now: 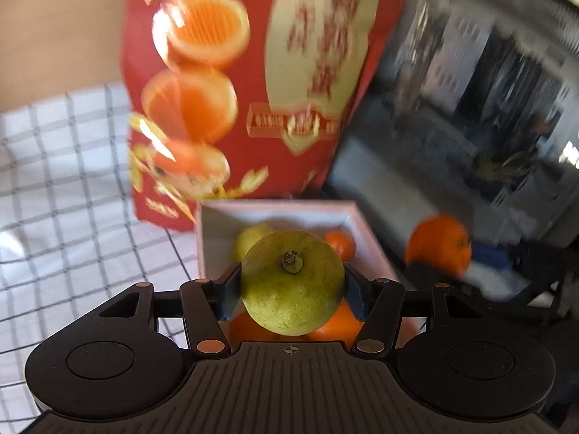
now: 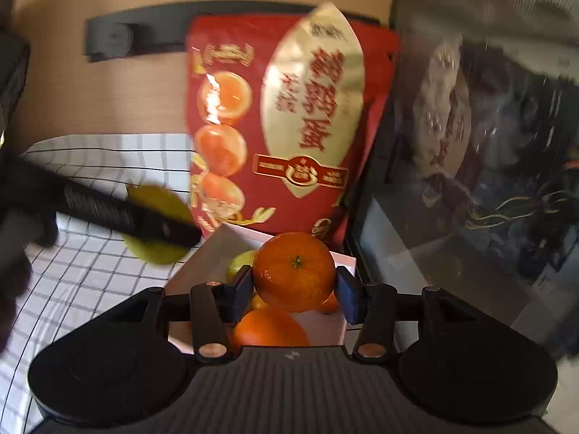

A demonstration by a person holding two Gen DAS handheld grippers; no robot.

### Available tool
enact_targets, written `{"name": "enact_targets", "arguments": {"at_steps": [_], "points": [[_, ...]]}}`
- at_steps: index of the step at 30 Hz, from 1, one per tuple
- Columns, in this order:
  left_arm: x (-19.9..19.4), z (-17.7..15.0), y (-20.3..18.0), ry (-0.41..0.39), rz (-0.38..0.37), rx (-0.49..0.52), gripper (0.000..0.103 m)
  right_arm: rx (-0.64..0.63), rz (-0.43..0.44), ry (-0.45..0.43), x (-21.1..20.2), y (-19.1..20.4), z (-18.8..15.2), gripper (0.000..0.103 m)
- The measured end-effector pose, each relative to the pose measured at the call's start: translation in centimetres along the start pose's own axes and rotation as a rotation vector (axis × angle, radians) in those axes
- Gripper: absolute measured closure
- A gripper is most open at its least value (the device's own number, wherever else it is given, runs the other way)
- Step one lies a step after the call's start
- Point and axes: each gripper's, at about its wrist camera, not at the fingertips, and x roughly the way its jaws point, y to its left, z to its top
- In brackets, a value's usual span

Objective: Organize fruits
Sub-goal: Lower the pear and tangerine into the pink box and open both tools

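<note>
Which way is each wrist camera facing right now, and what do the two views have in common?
Left wrist: sits on the left gripper, facing the white open box; its fingers hold a round green pear.
Right wrist: sits on the right gripper, facing the same box; its fingers hold an orange mandarin.
Shared: box, red printed bag behind it, checked cloth; each view also catches the other gripper's fruit.

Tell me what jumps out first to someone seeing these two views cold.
The left gripper is shut on a green pear and the right gripper on an orange, both above the white box of fruit. Behind stands a tall red snack bag.
</note>
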Motion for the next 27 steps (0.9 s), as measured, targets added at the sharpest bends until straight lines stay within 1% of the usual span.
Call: {"name": "enact_targets", "arguments": {"at_steps": [3,5,7,9,11,13,15,18,21,24,27], "points": [[3.2,-1.0,0.0,0.076,0.03,0.049,0.04,0.052,-0.008,0.045,2.6,-1.6,0.1,0.055],[4.5,-1.7,0.1,0.108,0.043,0.077,0.04,0.077,-0.015,0.067,3.9,-2.5,-0.3,0.055],[5.2,-2.2,0.1,0.139,0.036,0.101,0.039,0.098,-0.016,0.09,4.8,-3.2,-0.7,0.055],[5.1,-2.3,0.0,0.126,0.021,0.128,0.039,0.117,-0.011,0.109,5.4,-3.7,-1.0,0.055],[4.8,-2.3,0.1,0.117,0.01,0.128,0.039,0.137,0.006,0.132,6.2,-4.0,-1.1,0.055],[3.9,-2.2,0.6,0.064,-0.02,0.105,0.04,0.152,0.026,0.149,6.8,-3.9,-1.1,0.055],[3.0,-1.8,1.0,0.0,-0.029,0.086,0.042,0.157,0.044,0.162,7.3,-3.6,-1.0,0.055],[1.4,-1.5,1.6,-0.041,-0.031,0.066,0.042,0.171,0.073,0.184,8.2,-3.2,-0.7,0.055],[0.1,-1.8,2.1,-0.069,-0.015,0.071,0.042,0.201,0.111,0.21,9.5,-2.9,-0.4,0.055],[-1.0,-2.7,2.3,-0.069,0.01,0.062,0.043,0.228,0.144,0.239,11.1,-2.3,-0.4,0.055],[-1.7,-3.3,1.9,-0.064,0.071,0.083,0.043,0.235,0.16,0.267,12.9,-1.3,-0.4,0.055]]}}
